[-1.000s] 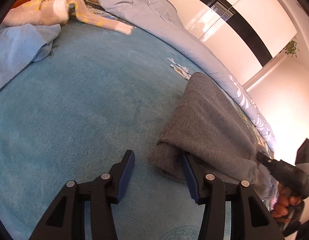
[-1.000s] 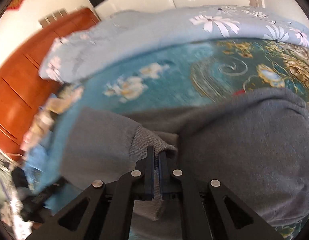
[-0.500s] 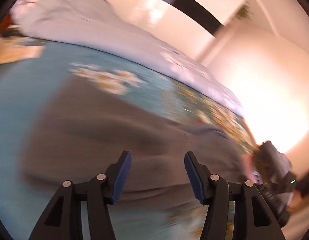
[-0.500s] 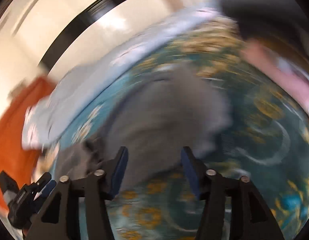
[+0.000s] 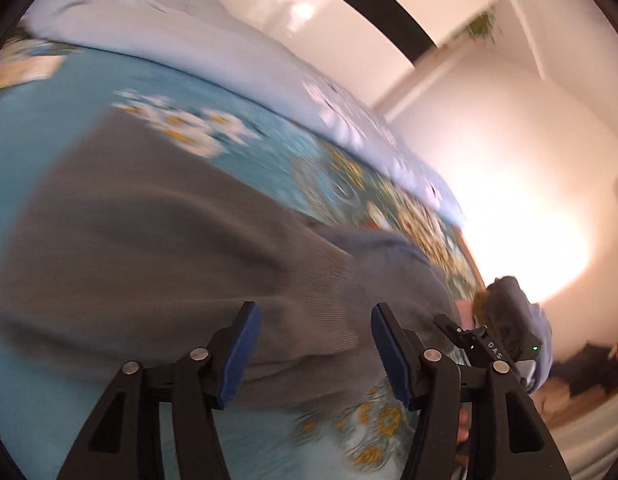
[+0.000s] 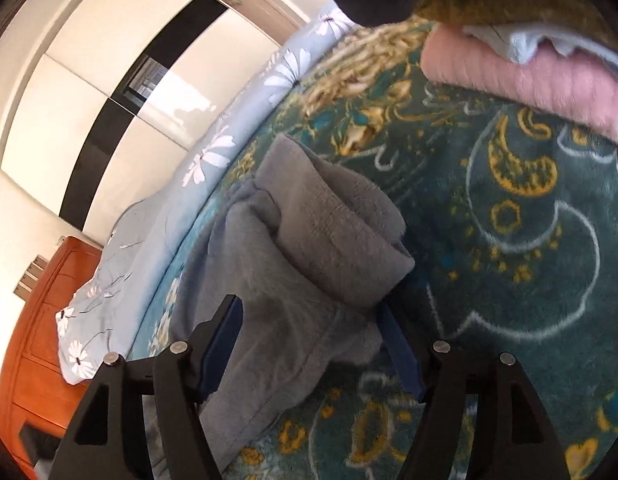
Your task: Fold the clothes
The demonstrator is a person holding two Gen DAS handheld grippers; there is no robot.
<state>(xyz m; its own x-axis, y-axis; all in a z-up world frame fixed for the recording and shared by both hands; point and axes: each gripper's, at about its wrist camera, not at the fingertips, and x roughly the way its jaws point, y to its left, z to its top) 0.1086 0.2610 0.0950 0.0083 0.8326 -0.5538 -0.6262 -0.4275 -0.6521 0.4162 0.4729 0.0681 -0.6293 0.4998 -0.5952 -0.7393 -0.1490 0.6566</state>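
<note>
Plush patterned blanket (image 6: 529, 240); folded fuzzy grey sweater (image 6: 309, 248), ribbed hem.

— What sort of place is this?
— A home bedroom: a bed (image 6: 529, 240) under a teal patterned blanket, a blue floral duvet (image 6: 237, 136), glossy wardrobe doors (image 6: 89, 92) and an orange wooden cabinet (image 6: 33, 340) behind.
</note>
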